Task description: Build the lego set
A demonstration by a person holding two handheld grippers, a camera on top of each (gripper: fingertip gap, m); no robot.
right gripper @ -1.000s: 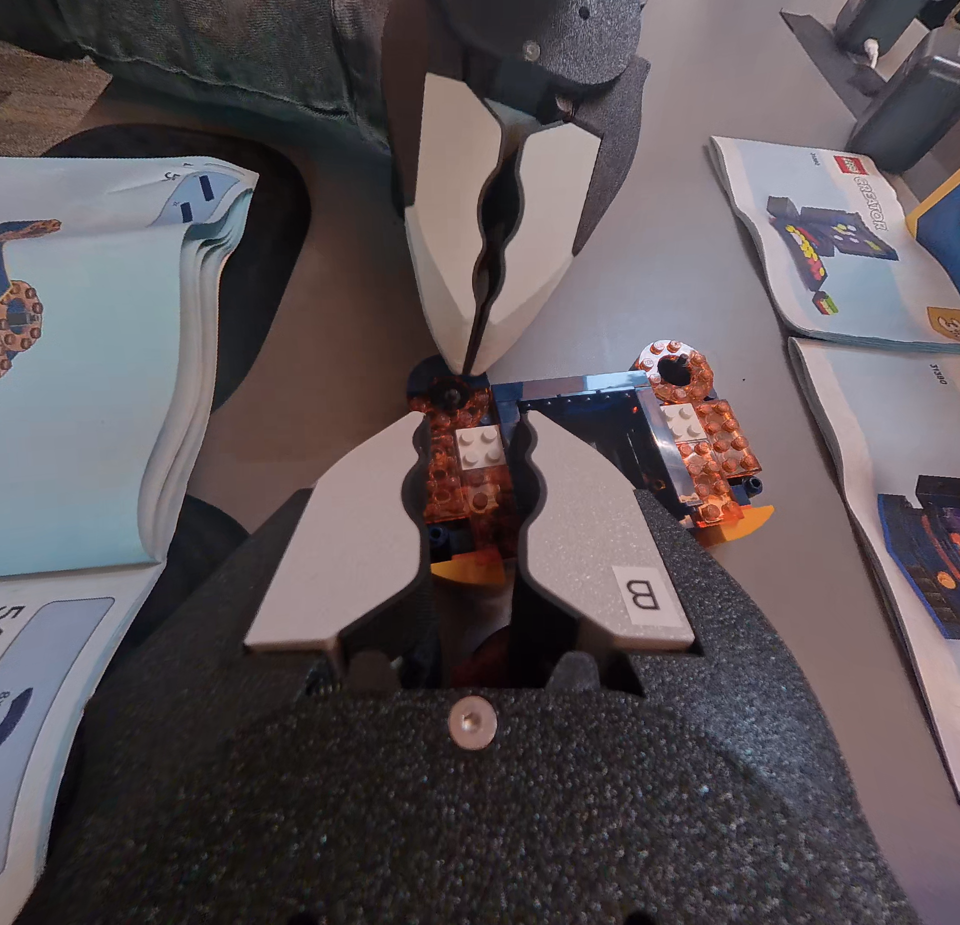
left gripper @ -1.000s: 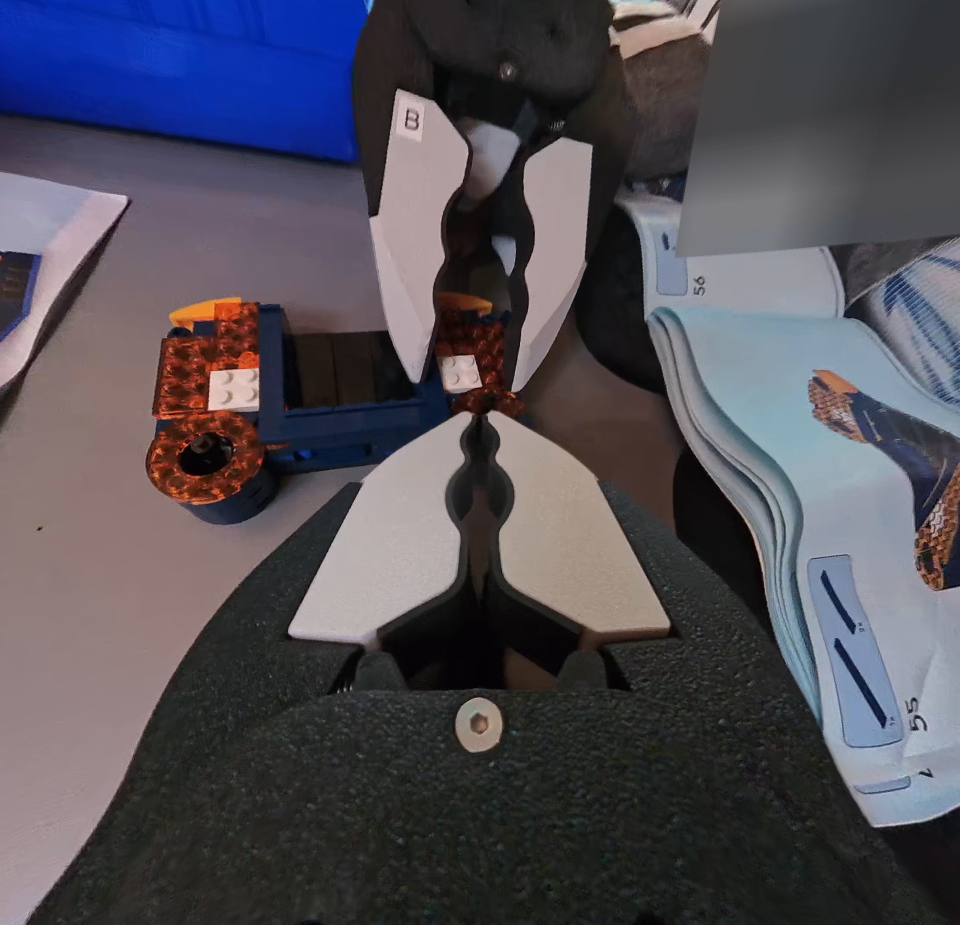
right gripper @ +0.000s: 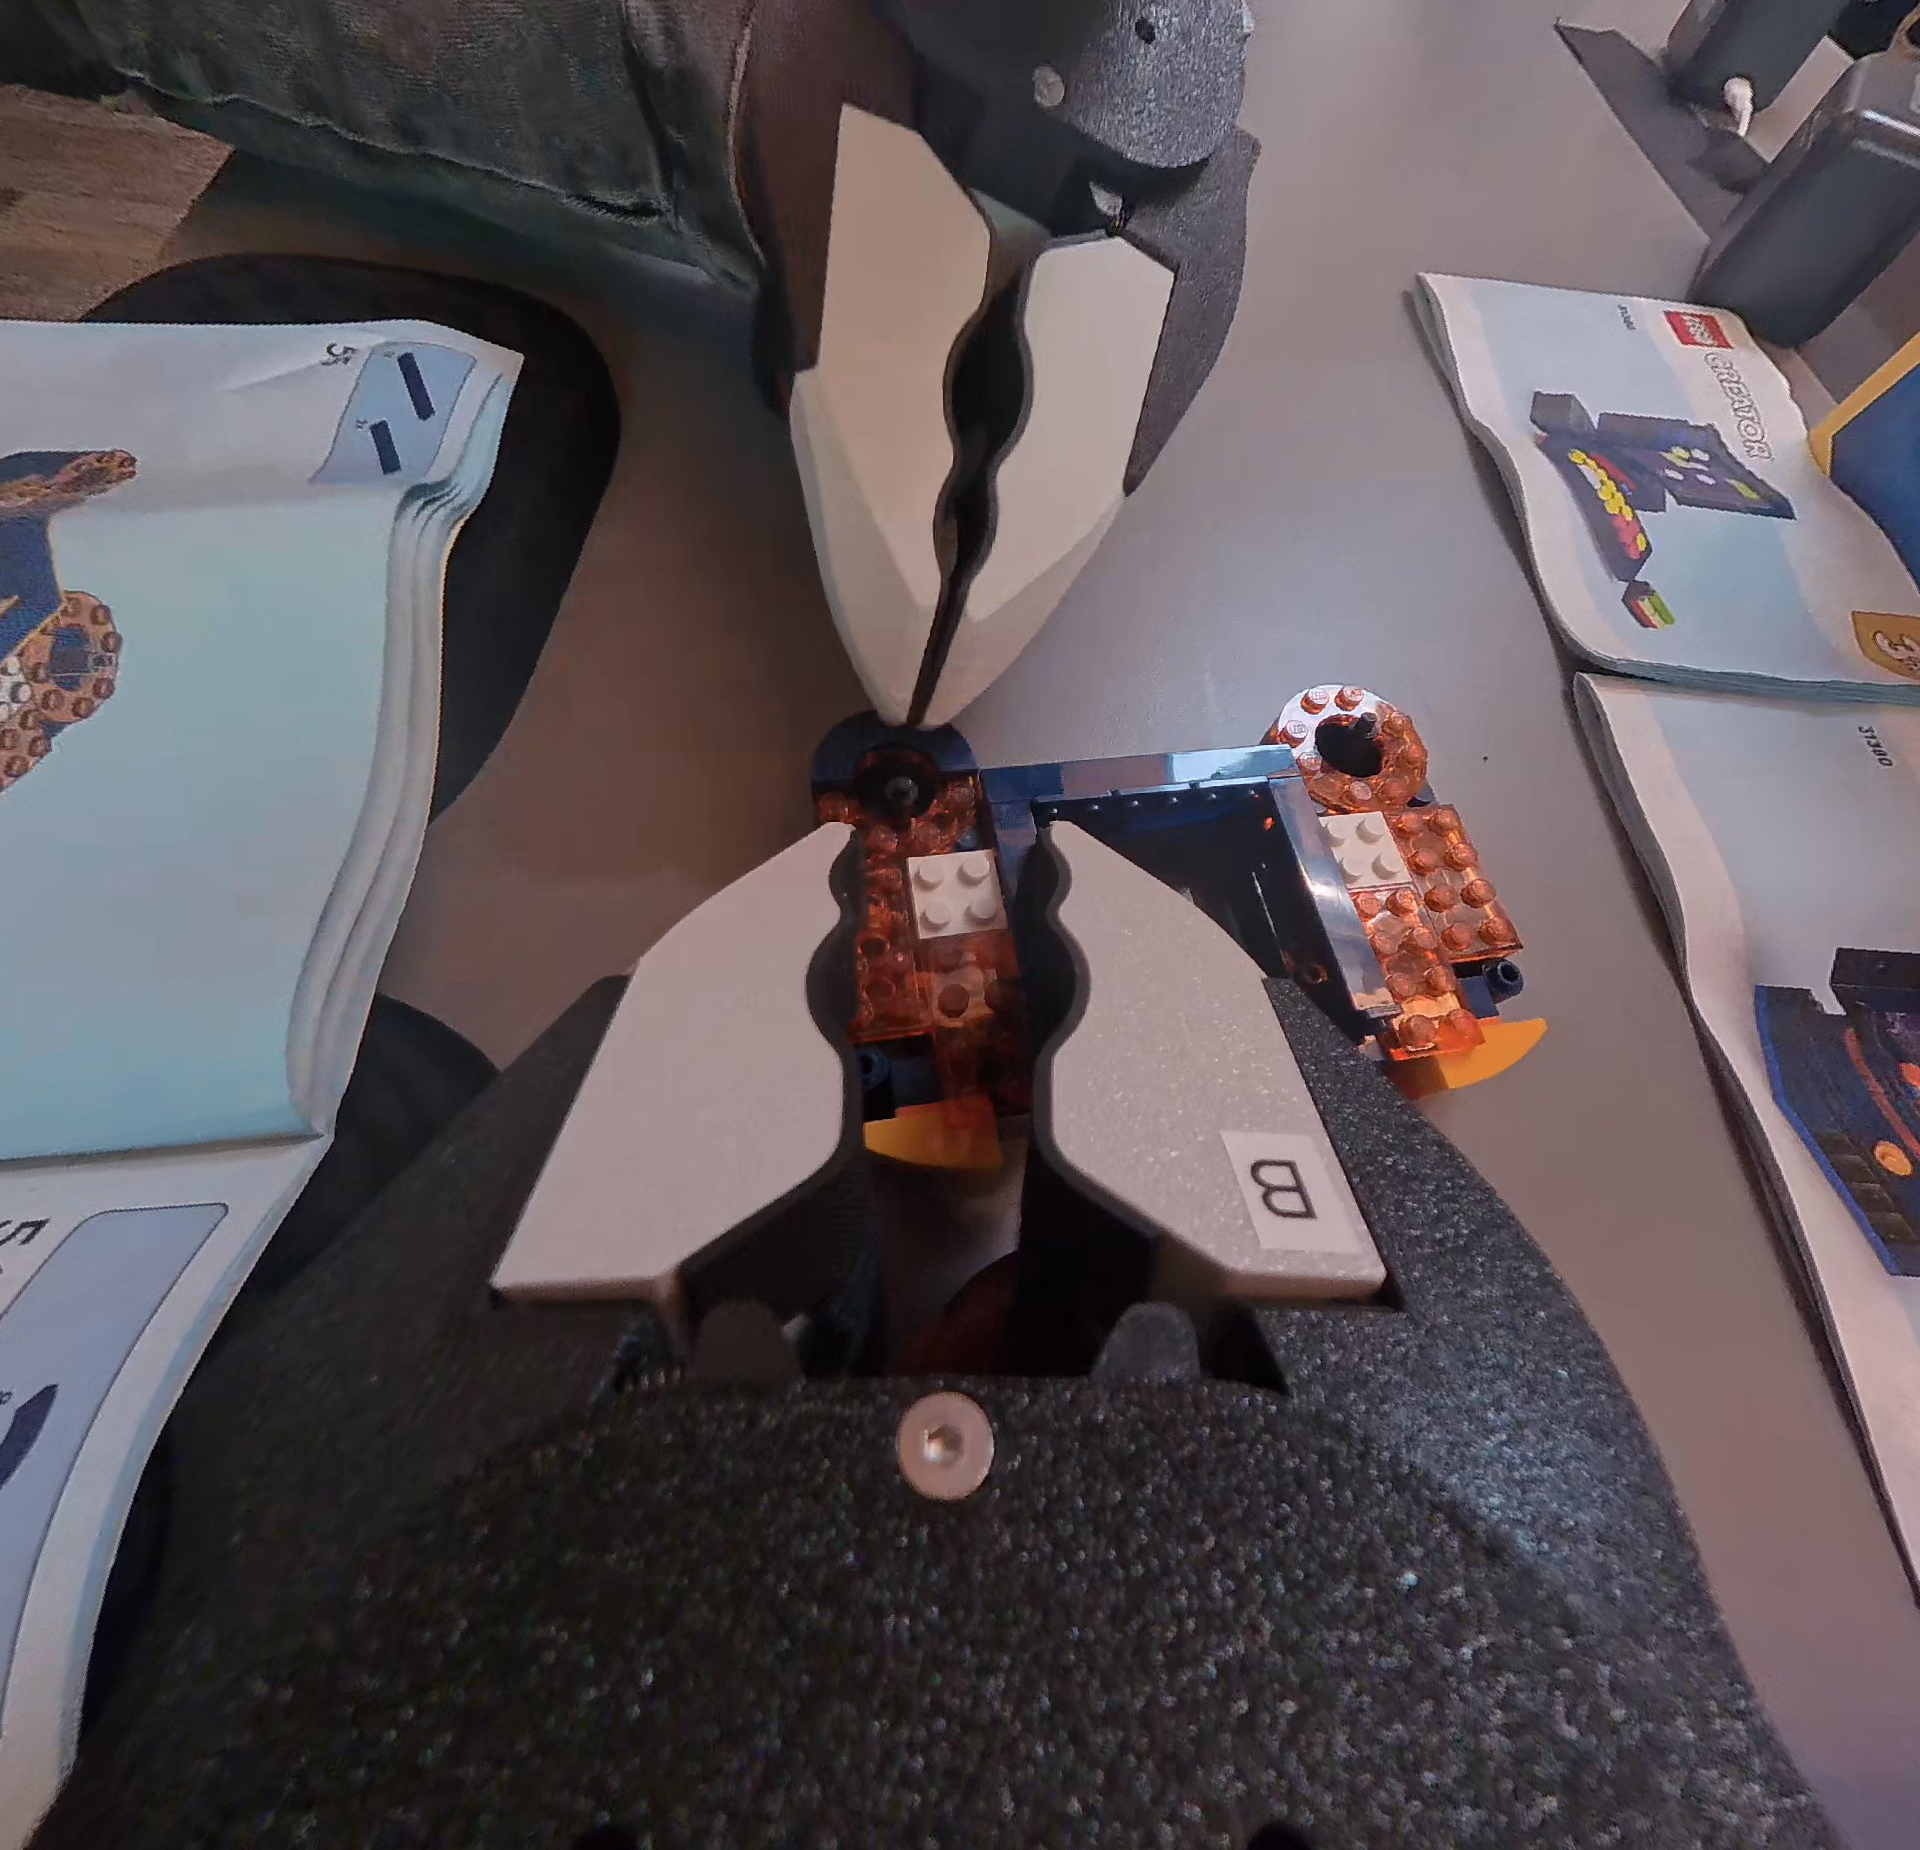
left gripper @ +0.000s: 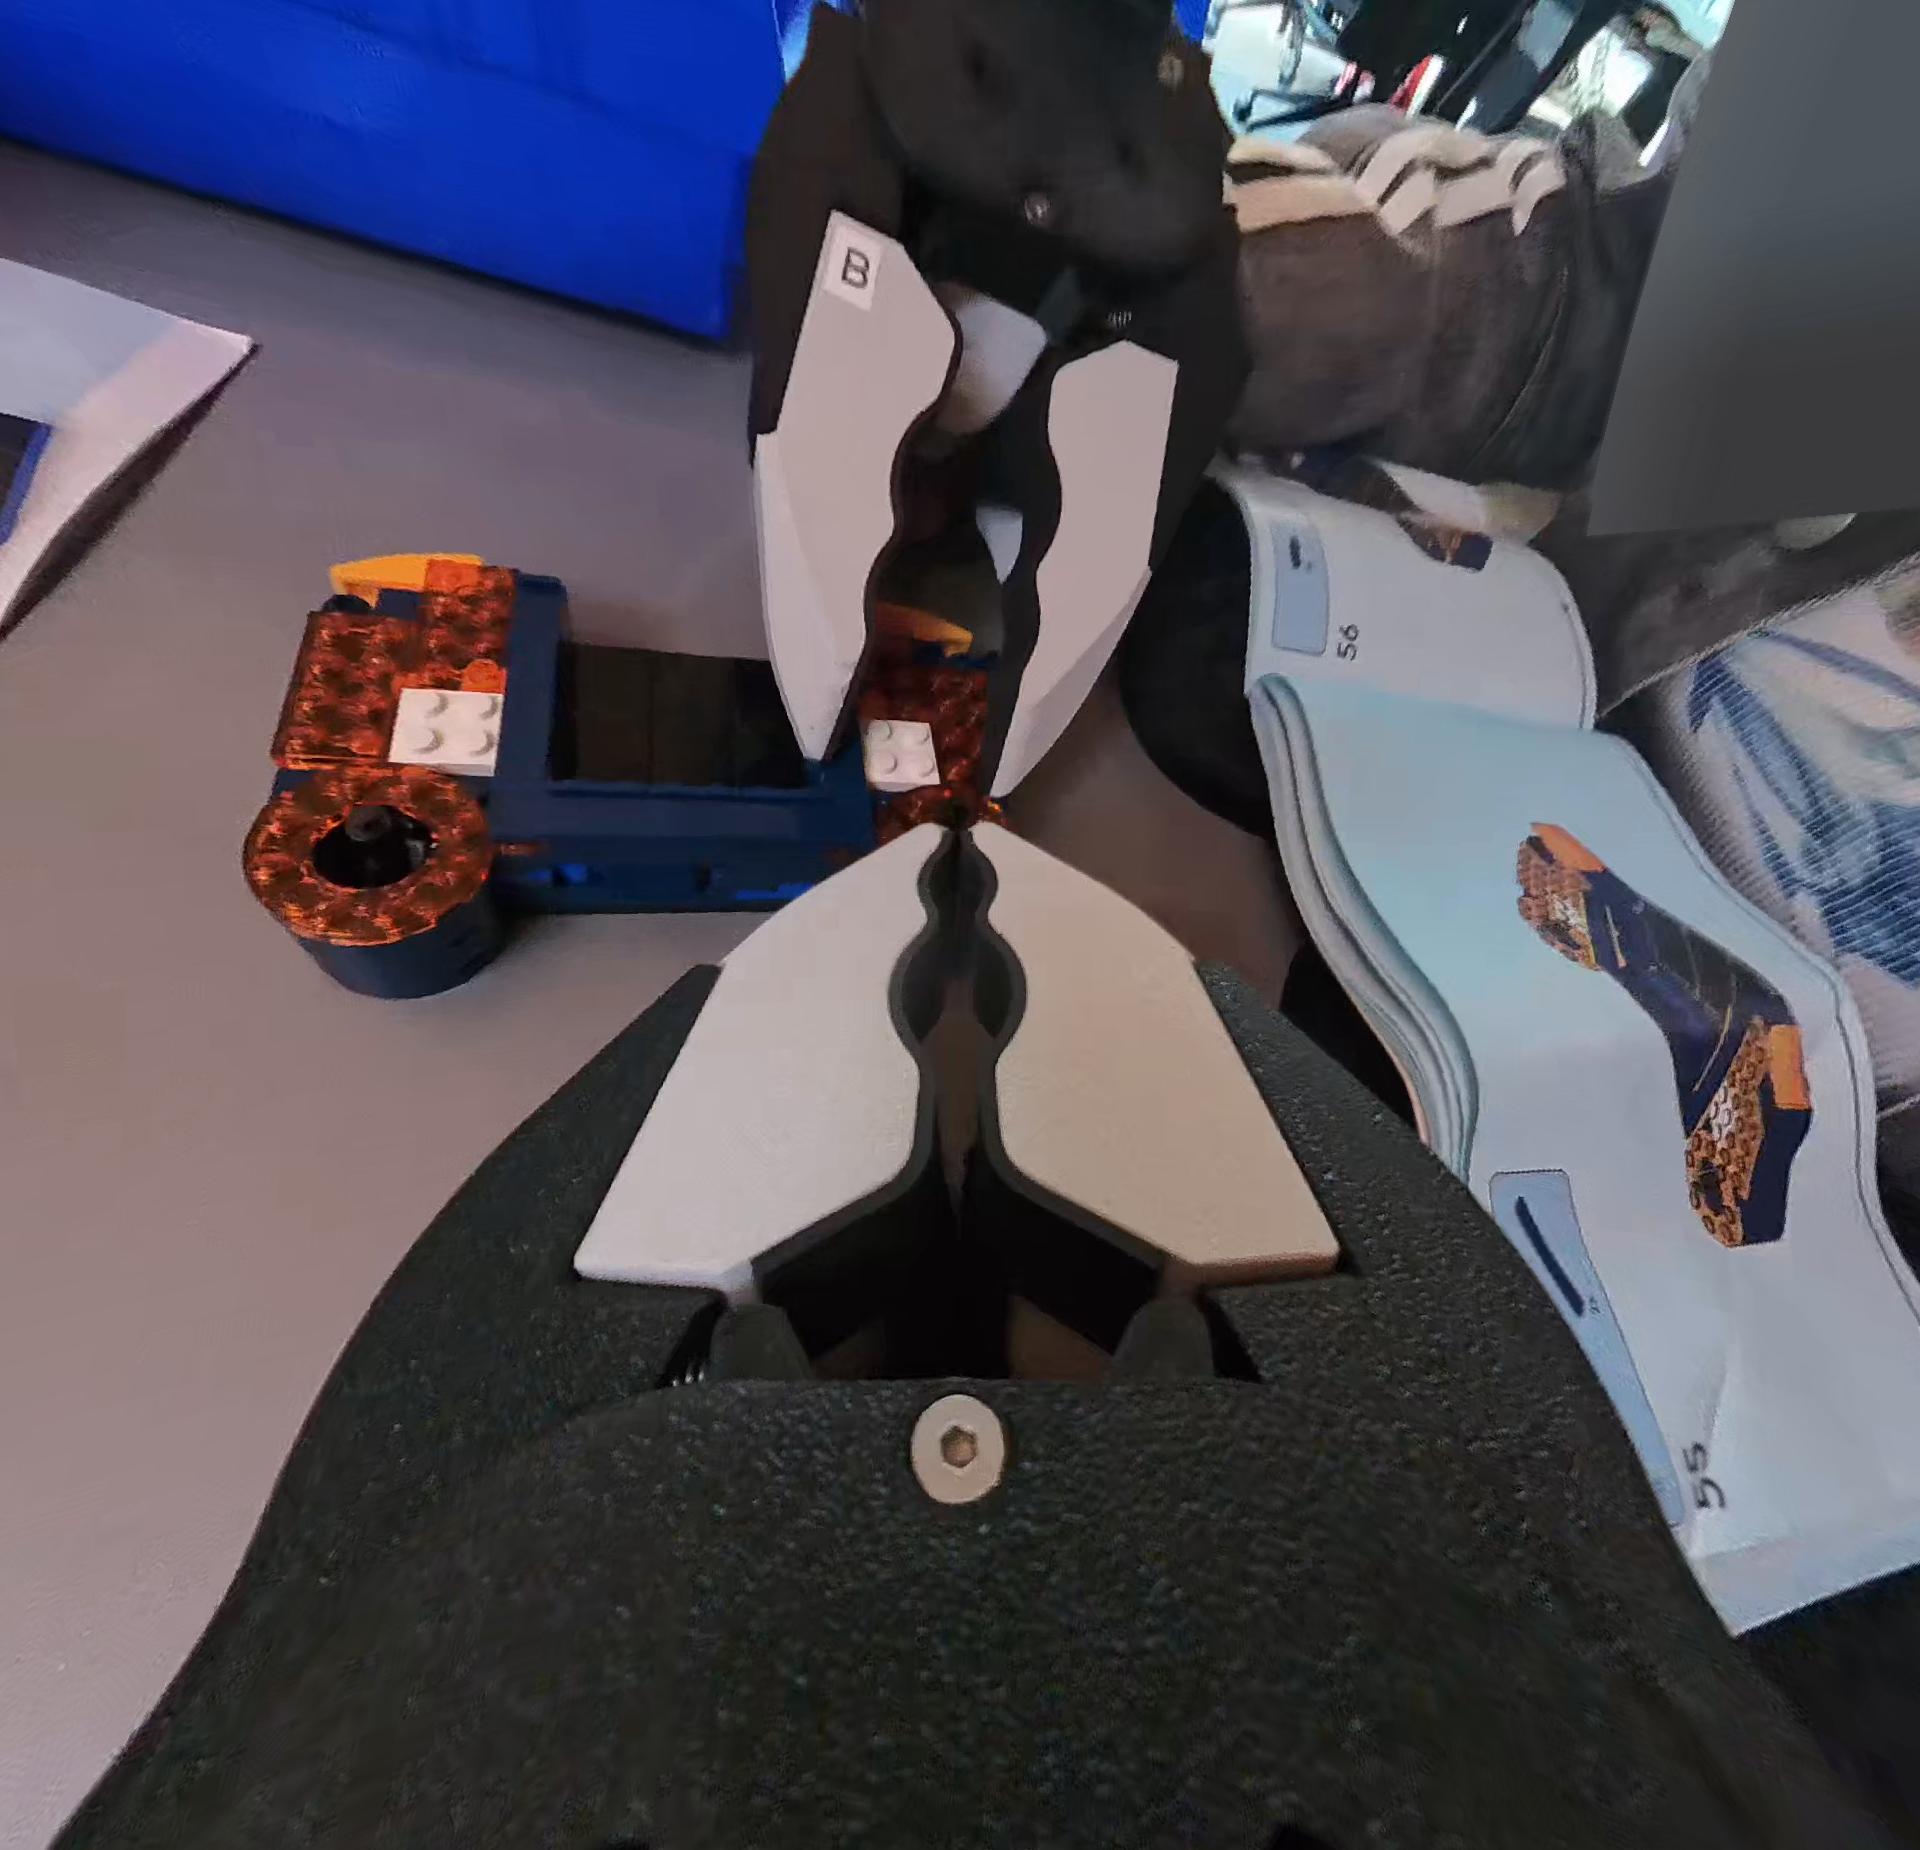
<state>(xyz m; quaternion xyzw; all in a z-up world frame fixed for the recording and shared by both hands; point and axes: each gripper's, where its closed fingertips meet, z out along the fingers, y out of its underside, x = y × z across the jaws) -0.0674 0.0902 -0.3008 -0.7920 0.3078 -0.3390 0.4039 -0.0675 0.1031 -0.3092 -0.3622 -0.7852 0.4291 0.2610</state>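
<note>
1. Left wrist view: the left gripper (left gripper: 954, 832) sits at the bottom middle. Its two grey fingers are pressed together, and their tips touch the round orange end of the lego model (left gripper: 665, 761).
2. The lego model lies on the grey table (left gripper: 208, 1125), out at ten o'clock from the left gripper's tips. It is dark blue with see-through orange bricks and small white bricks on top. An orange ring sits at its far left end.
3. The right gripper (left gripper: 914, 751) comes down from twelve o'clock. Its fingers stand apart, one on each side of the model's right end.
4. An open instruction book (left gripper: 1558, 969) lies at three o'clock.
5. Right wrist view: the right gripper (right gripper: 935, 844) has its fingers on both sides of the orange part of the lego model (right gripper: 1143, 834). I cannot tell if they squeeze it.
6. The left gripper (right gripper: 914, 720) points down from twelve o'clock, closed, its tips on the model's dark round end.
7. More instruction books (right gripper: 1662, 501) lie at two and three o'clock, and the open one (right gripper: 208, 761) at nine o'clock.
</note>
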